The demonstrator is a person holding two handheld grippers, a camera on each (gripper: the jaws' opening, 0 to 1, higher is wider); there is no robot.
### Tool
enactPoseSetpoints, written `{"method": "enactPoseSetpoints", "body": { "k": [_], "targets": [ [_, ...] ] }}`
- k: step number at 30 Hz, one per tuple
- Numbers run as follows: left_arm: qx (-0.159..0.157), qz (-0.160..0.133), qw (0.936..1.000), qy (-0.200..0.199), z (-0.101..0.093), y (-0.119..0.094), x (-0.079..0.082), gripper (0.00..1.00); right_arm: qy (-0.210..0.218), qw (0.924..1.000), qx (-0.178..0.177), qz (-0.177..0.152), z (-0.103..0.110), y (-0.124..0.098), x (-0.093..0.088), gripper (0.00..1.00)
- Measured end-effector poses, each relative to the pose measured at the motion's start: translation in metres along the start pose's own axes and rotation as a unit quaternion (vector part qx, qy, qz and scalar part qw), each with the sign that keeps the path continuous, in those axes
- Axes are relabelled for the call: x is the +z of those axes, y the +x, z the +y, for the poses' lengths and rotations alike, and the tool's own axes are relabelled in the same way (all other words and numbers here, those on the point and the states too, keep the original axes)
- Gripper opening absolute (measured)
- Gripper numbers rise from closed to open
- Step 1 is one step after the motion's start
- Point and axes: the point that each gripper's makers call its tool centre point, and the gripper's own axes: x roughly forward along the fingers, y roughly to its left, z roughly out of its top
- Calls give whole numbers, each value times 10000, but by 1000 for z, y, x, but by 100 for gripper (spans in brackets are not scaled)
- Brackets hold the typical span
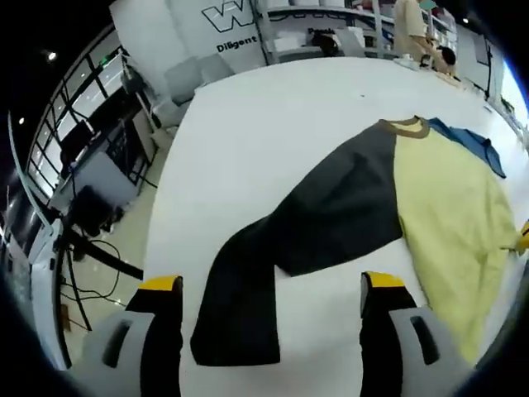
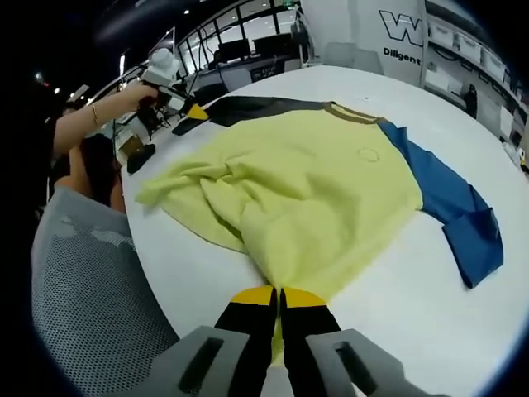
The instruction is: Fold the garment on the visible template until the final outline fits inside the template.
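Note:
A garment with a yellow body (image 1: pixel 446 207), a dark grey sleeve (image 1: pixel 248 281), a blue sleeve (image 1: pixel 471 141) and a brown collar (image 1: pixel 405 126) lies spread on the white table (image 1: pixel 273 124). My left gripper (image 1: pixel 273 285) is open, and the dark sleeve's cuff end lies between its jaws. In the right gripper view the yellow body (image 2: pixel 306 182) is rumpled near its hem, with the blue sleeve (image 2: pixel 455 207) stretched out to the right. My right gripper (image 2: pixel 277 298) is shut on the yellow hem at the near table edge. The left gripper (image 2: pixel 186 112), held in a person's hand, is by the dark sleeve (image 2: pixel 248 106).
A grey mesh chair (image 2: pixel 83 273) stands against the table edge beside my right gripper. Beyond the table's far side are a white banner (image 1: pixel 231 25), shelves and a standing person (image 1: pixel 409 29). Desks and cables (image 1: pixel 91 207) sit on the floor to the left.

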Motion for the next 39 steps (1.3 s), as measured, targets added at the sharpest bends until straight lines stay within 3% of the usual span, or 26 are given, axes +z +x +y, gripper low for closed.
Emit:
{"method": "enactPoseSetpoints", "body": {
  "k": [6,12,18,26,28,33,35,38,39],
  "targets": [
    [-365,-178,9991,-79,-19,-16,2,99,100,9999,20,-18,0,0,0,0],
    [-613,-292,9977,-4,-39,-31,0,99,73,10000,31,-9,0,0,0,0],
    [-1071,-391,9935,-46,-70,-47,-5,99,8,10000,86,12,2,0,-1,0],
    [-1421,-441,9889,-8,-97,-57,-7,97,-56,9999,122,-3,3,-2,-1,0],
    [-1517,-264,9881,13,-109,-60,-18,95,-55,9999,127,-7,3,-3,-1,0],
    [-1699,-211,9852,-114,-129,-68,-35,85,59,9998,187,-62,1,-5,1,0],
    [-1734,-90,9848,-87,-134,-69,-44,81,75,9998,194,-74,2,-5,1,0],
    [-1669,339,9853,-89,-139,-71,-68,71,78,9997,196,-91,2,-6,2,0],
    [-1706,337,9847,-133,-142,-71,-70,69,80,9997,196,-92,2,-6,2,0]
  ]
}}
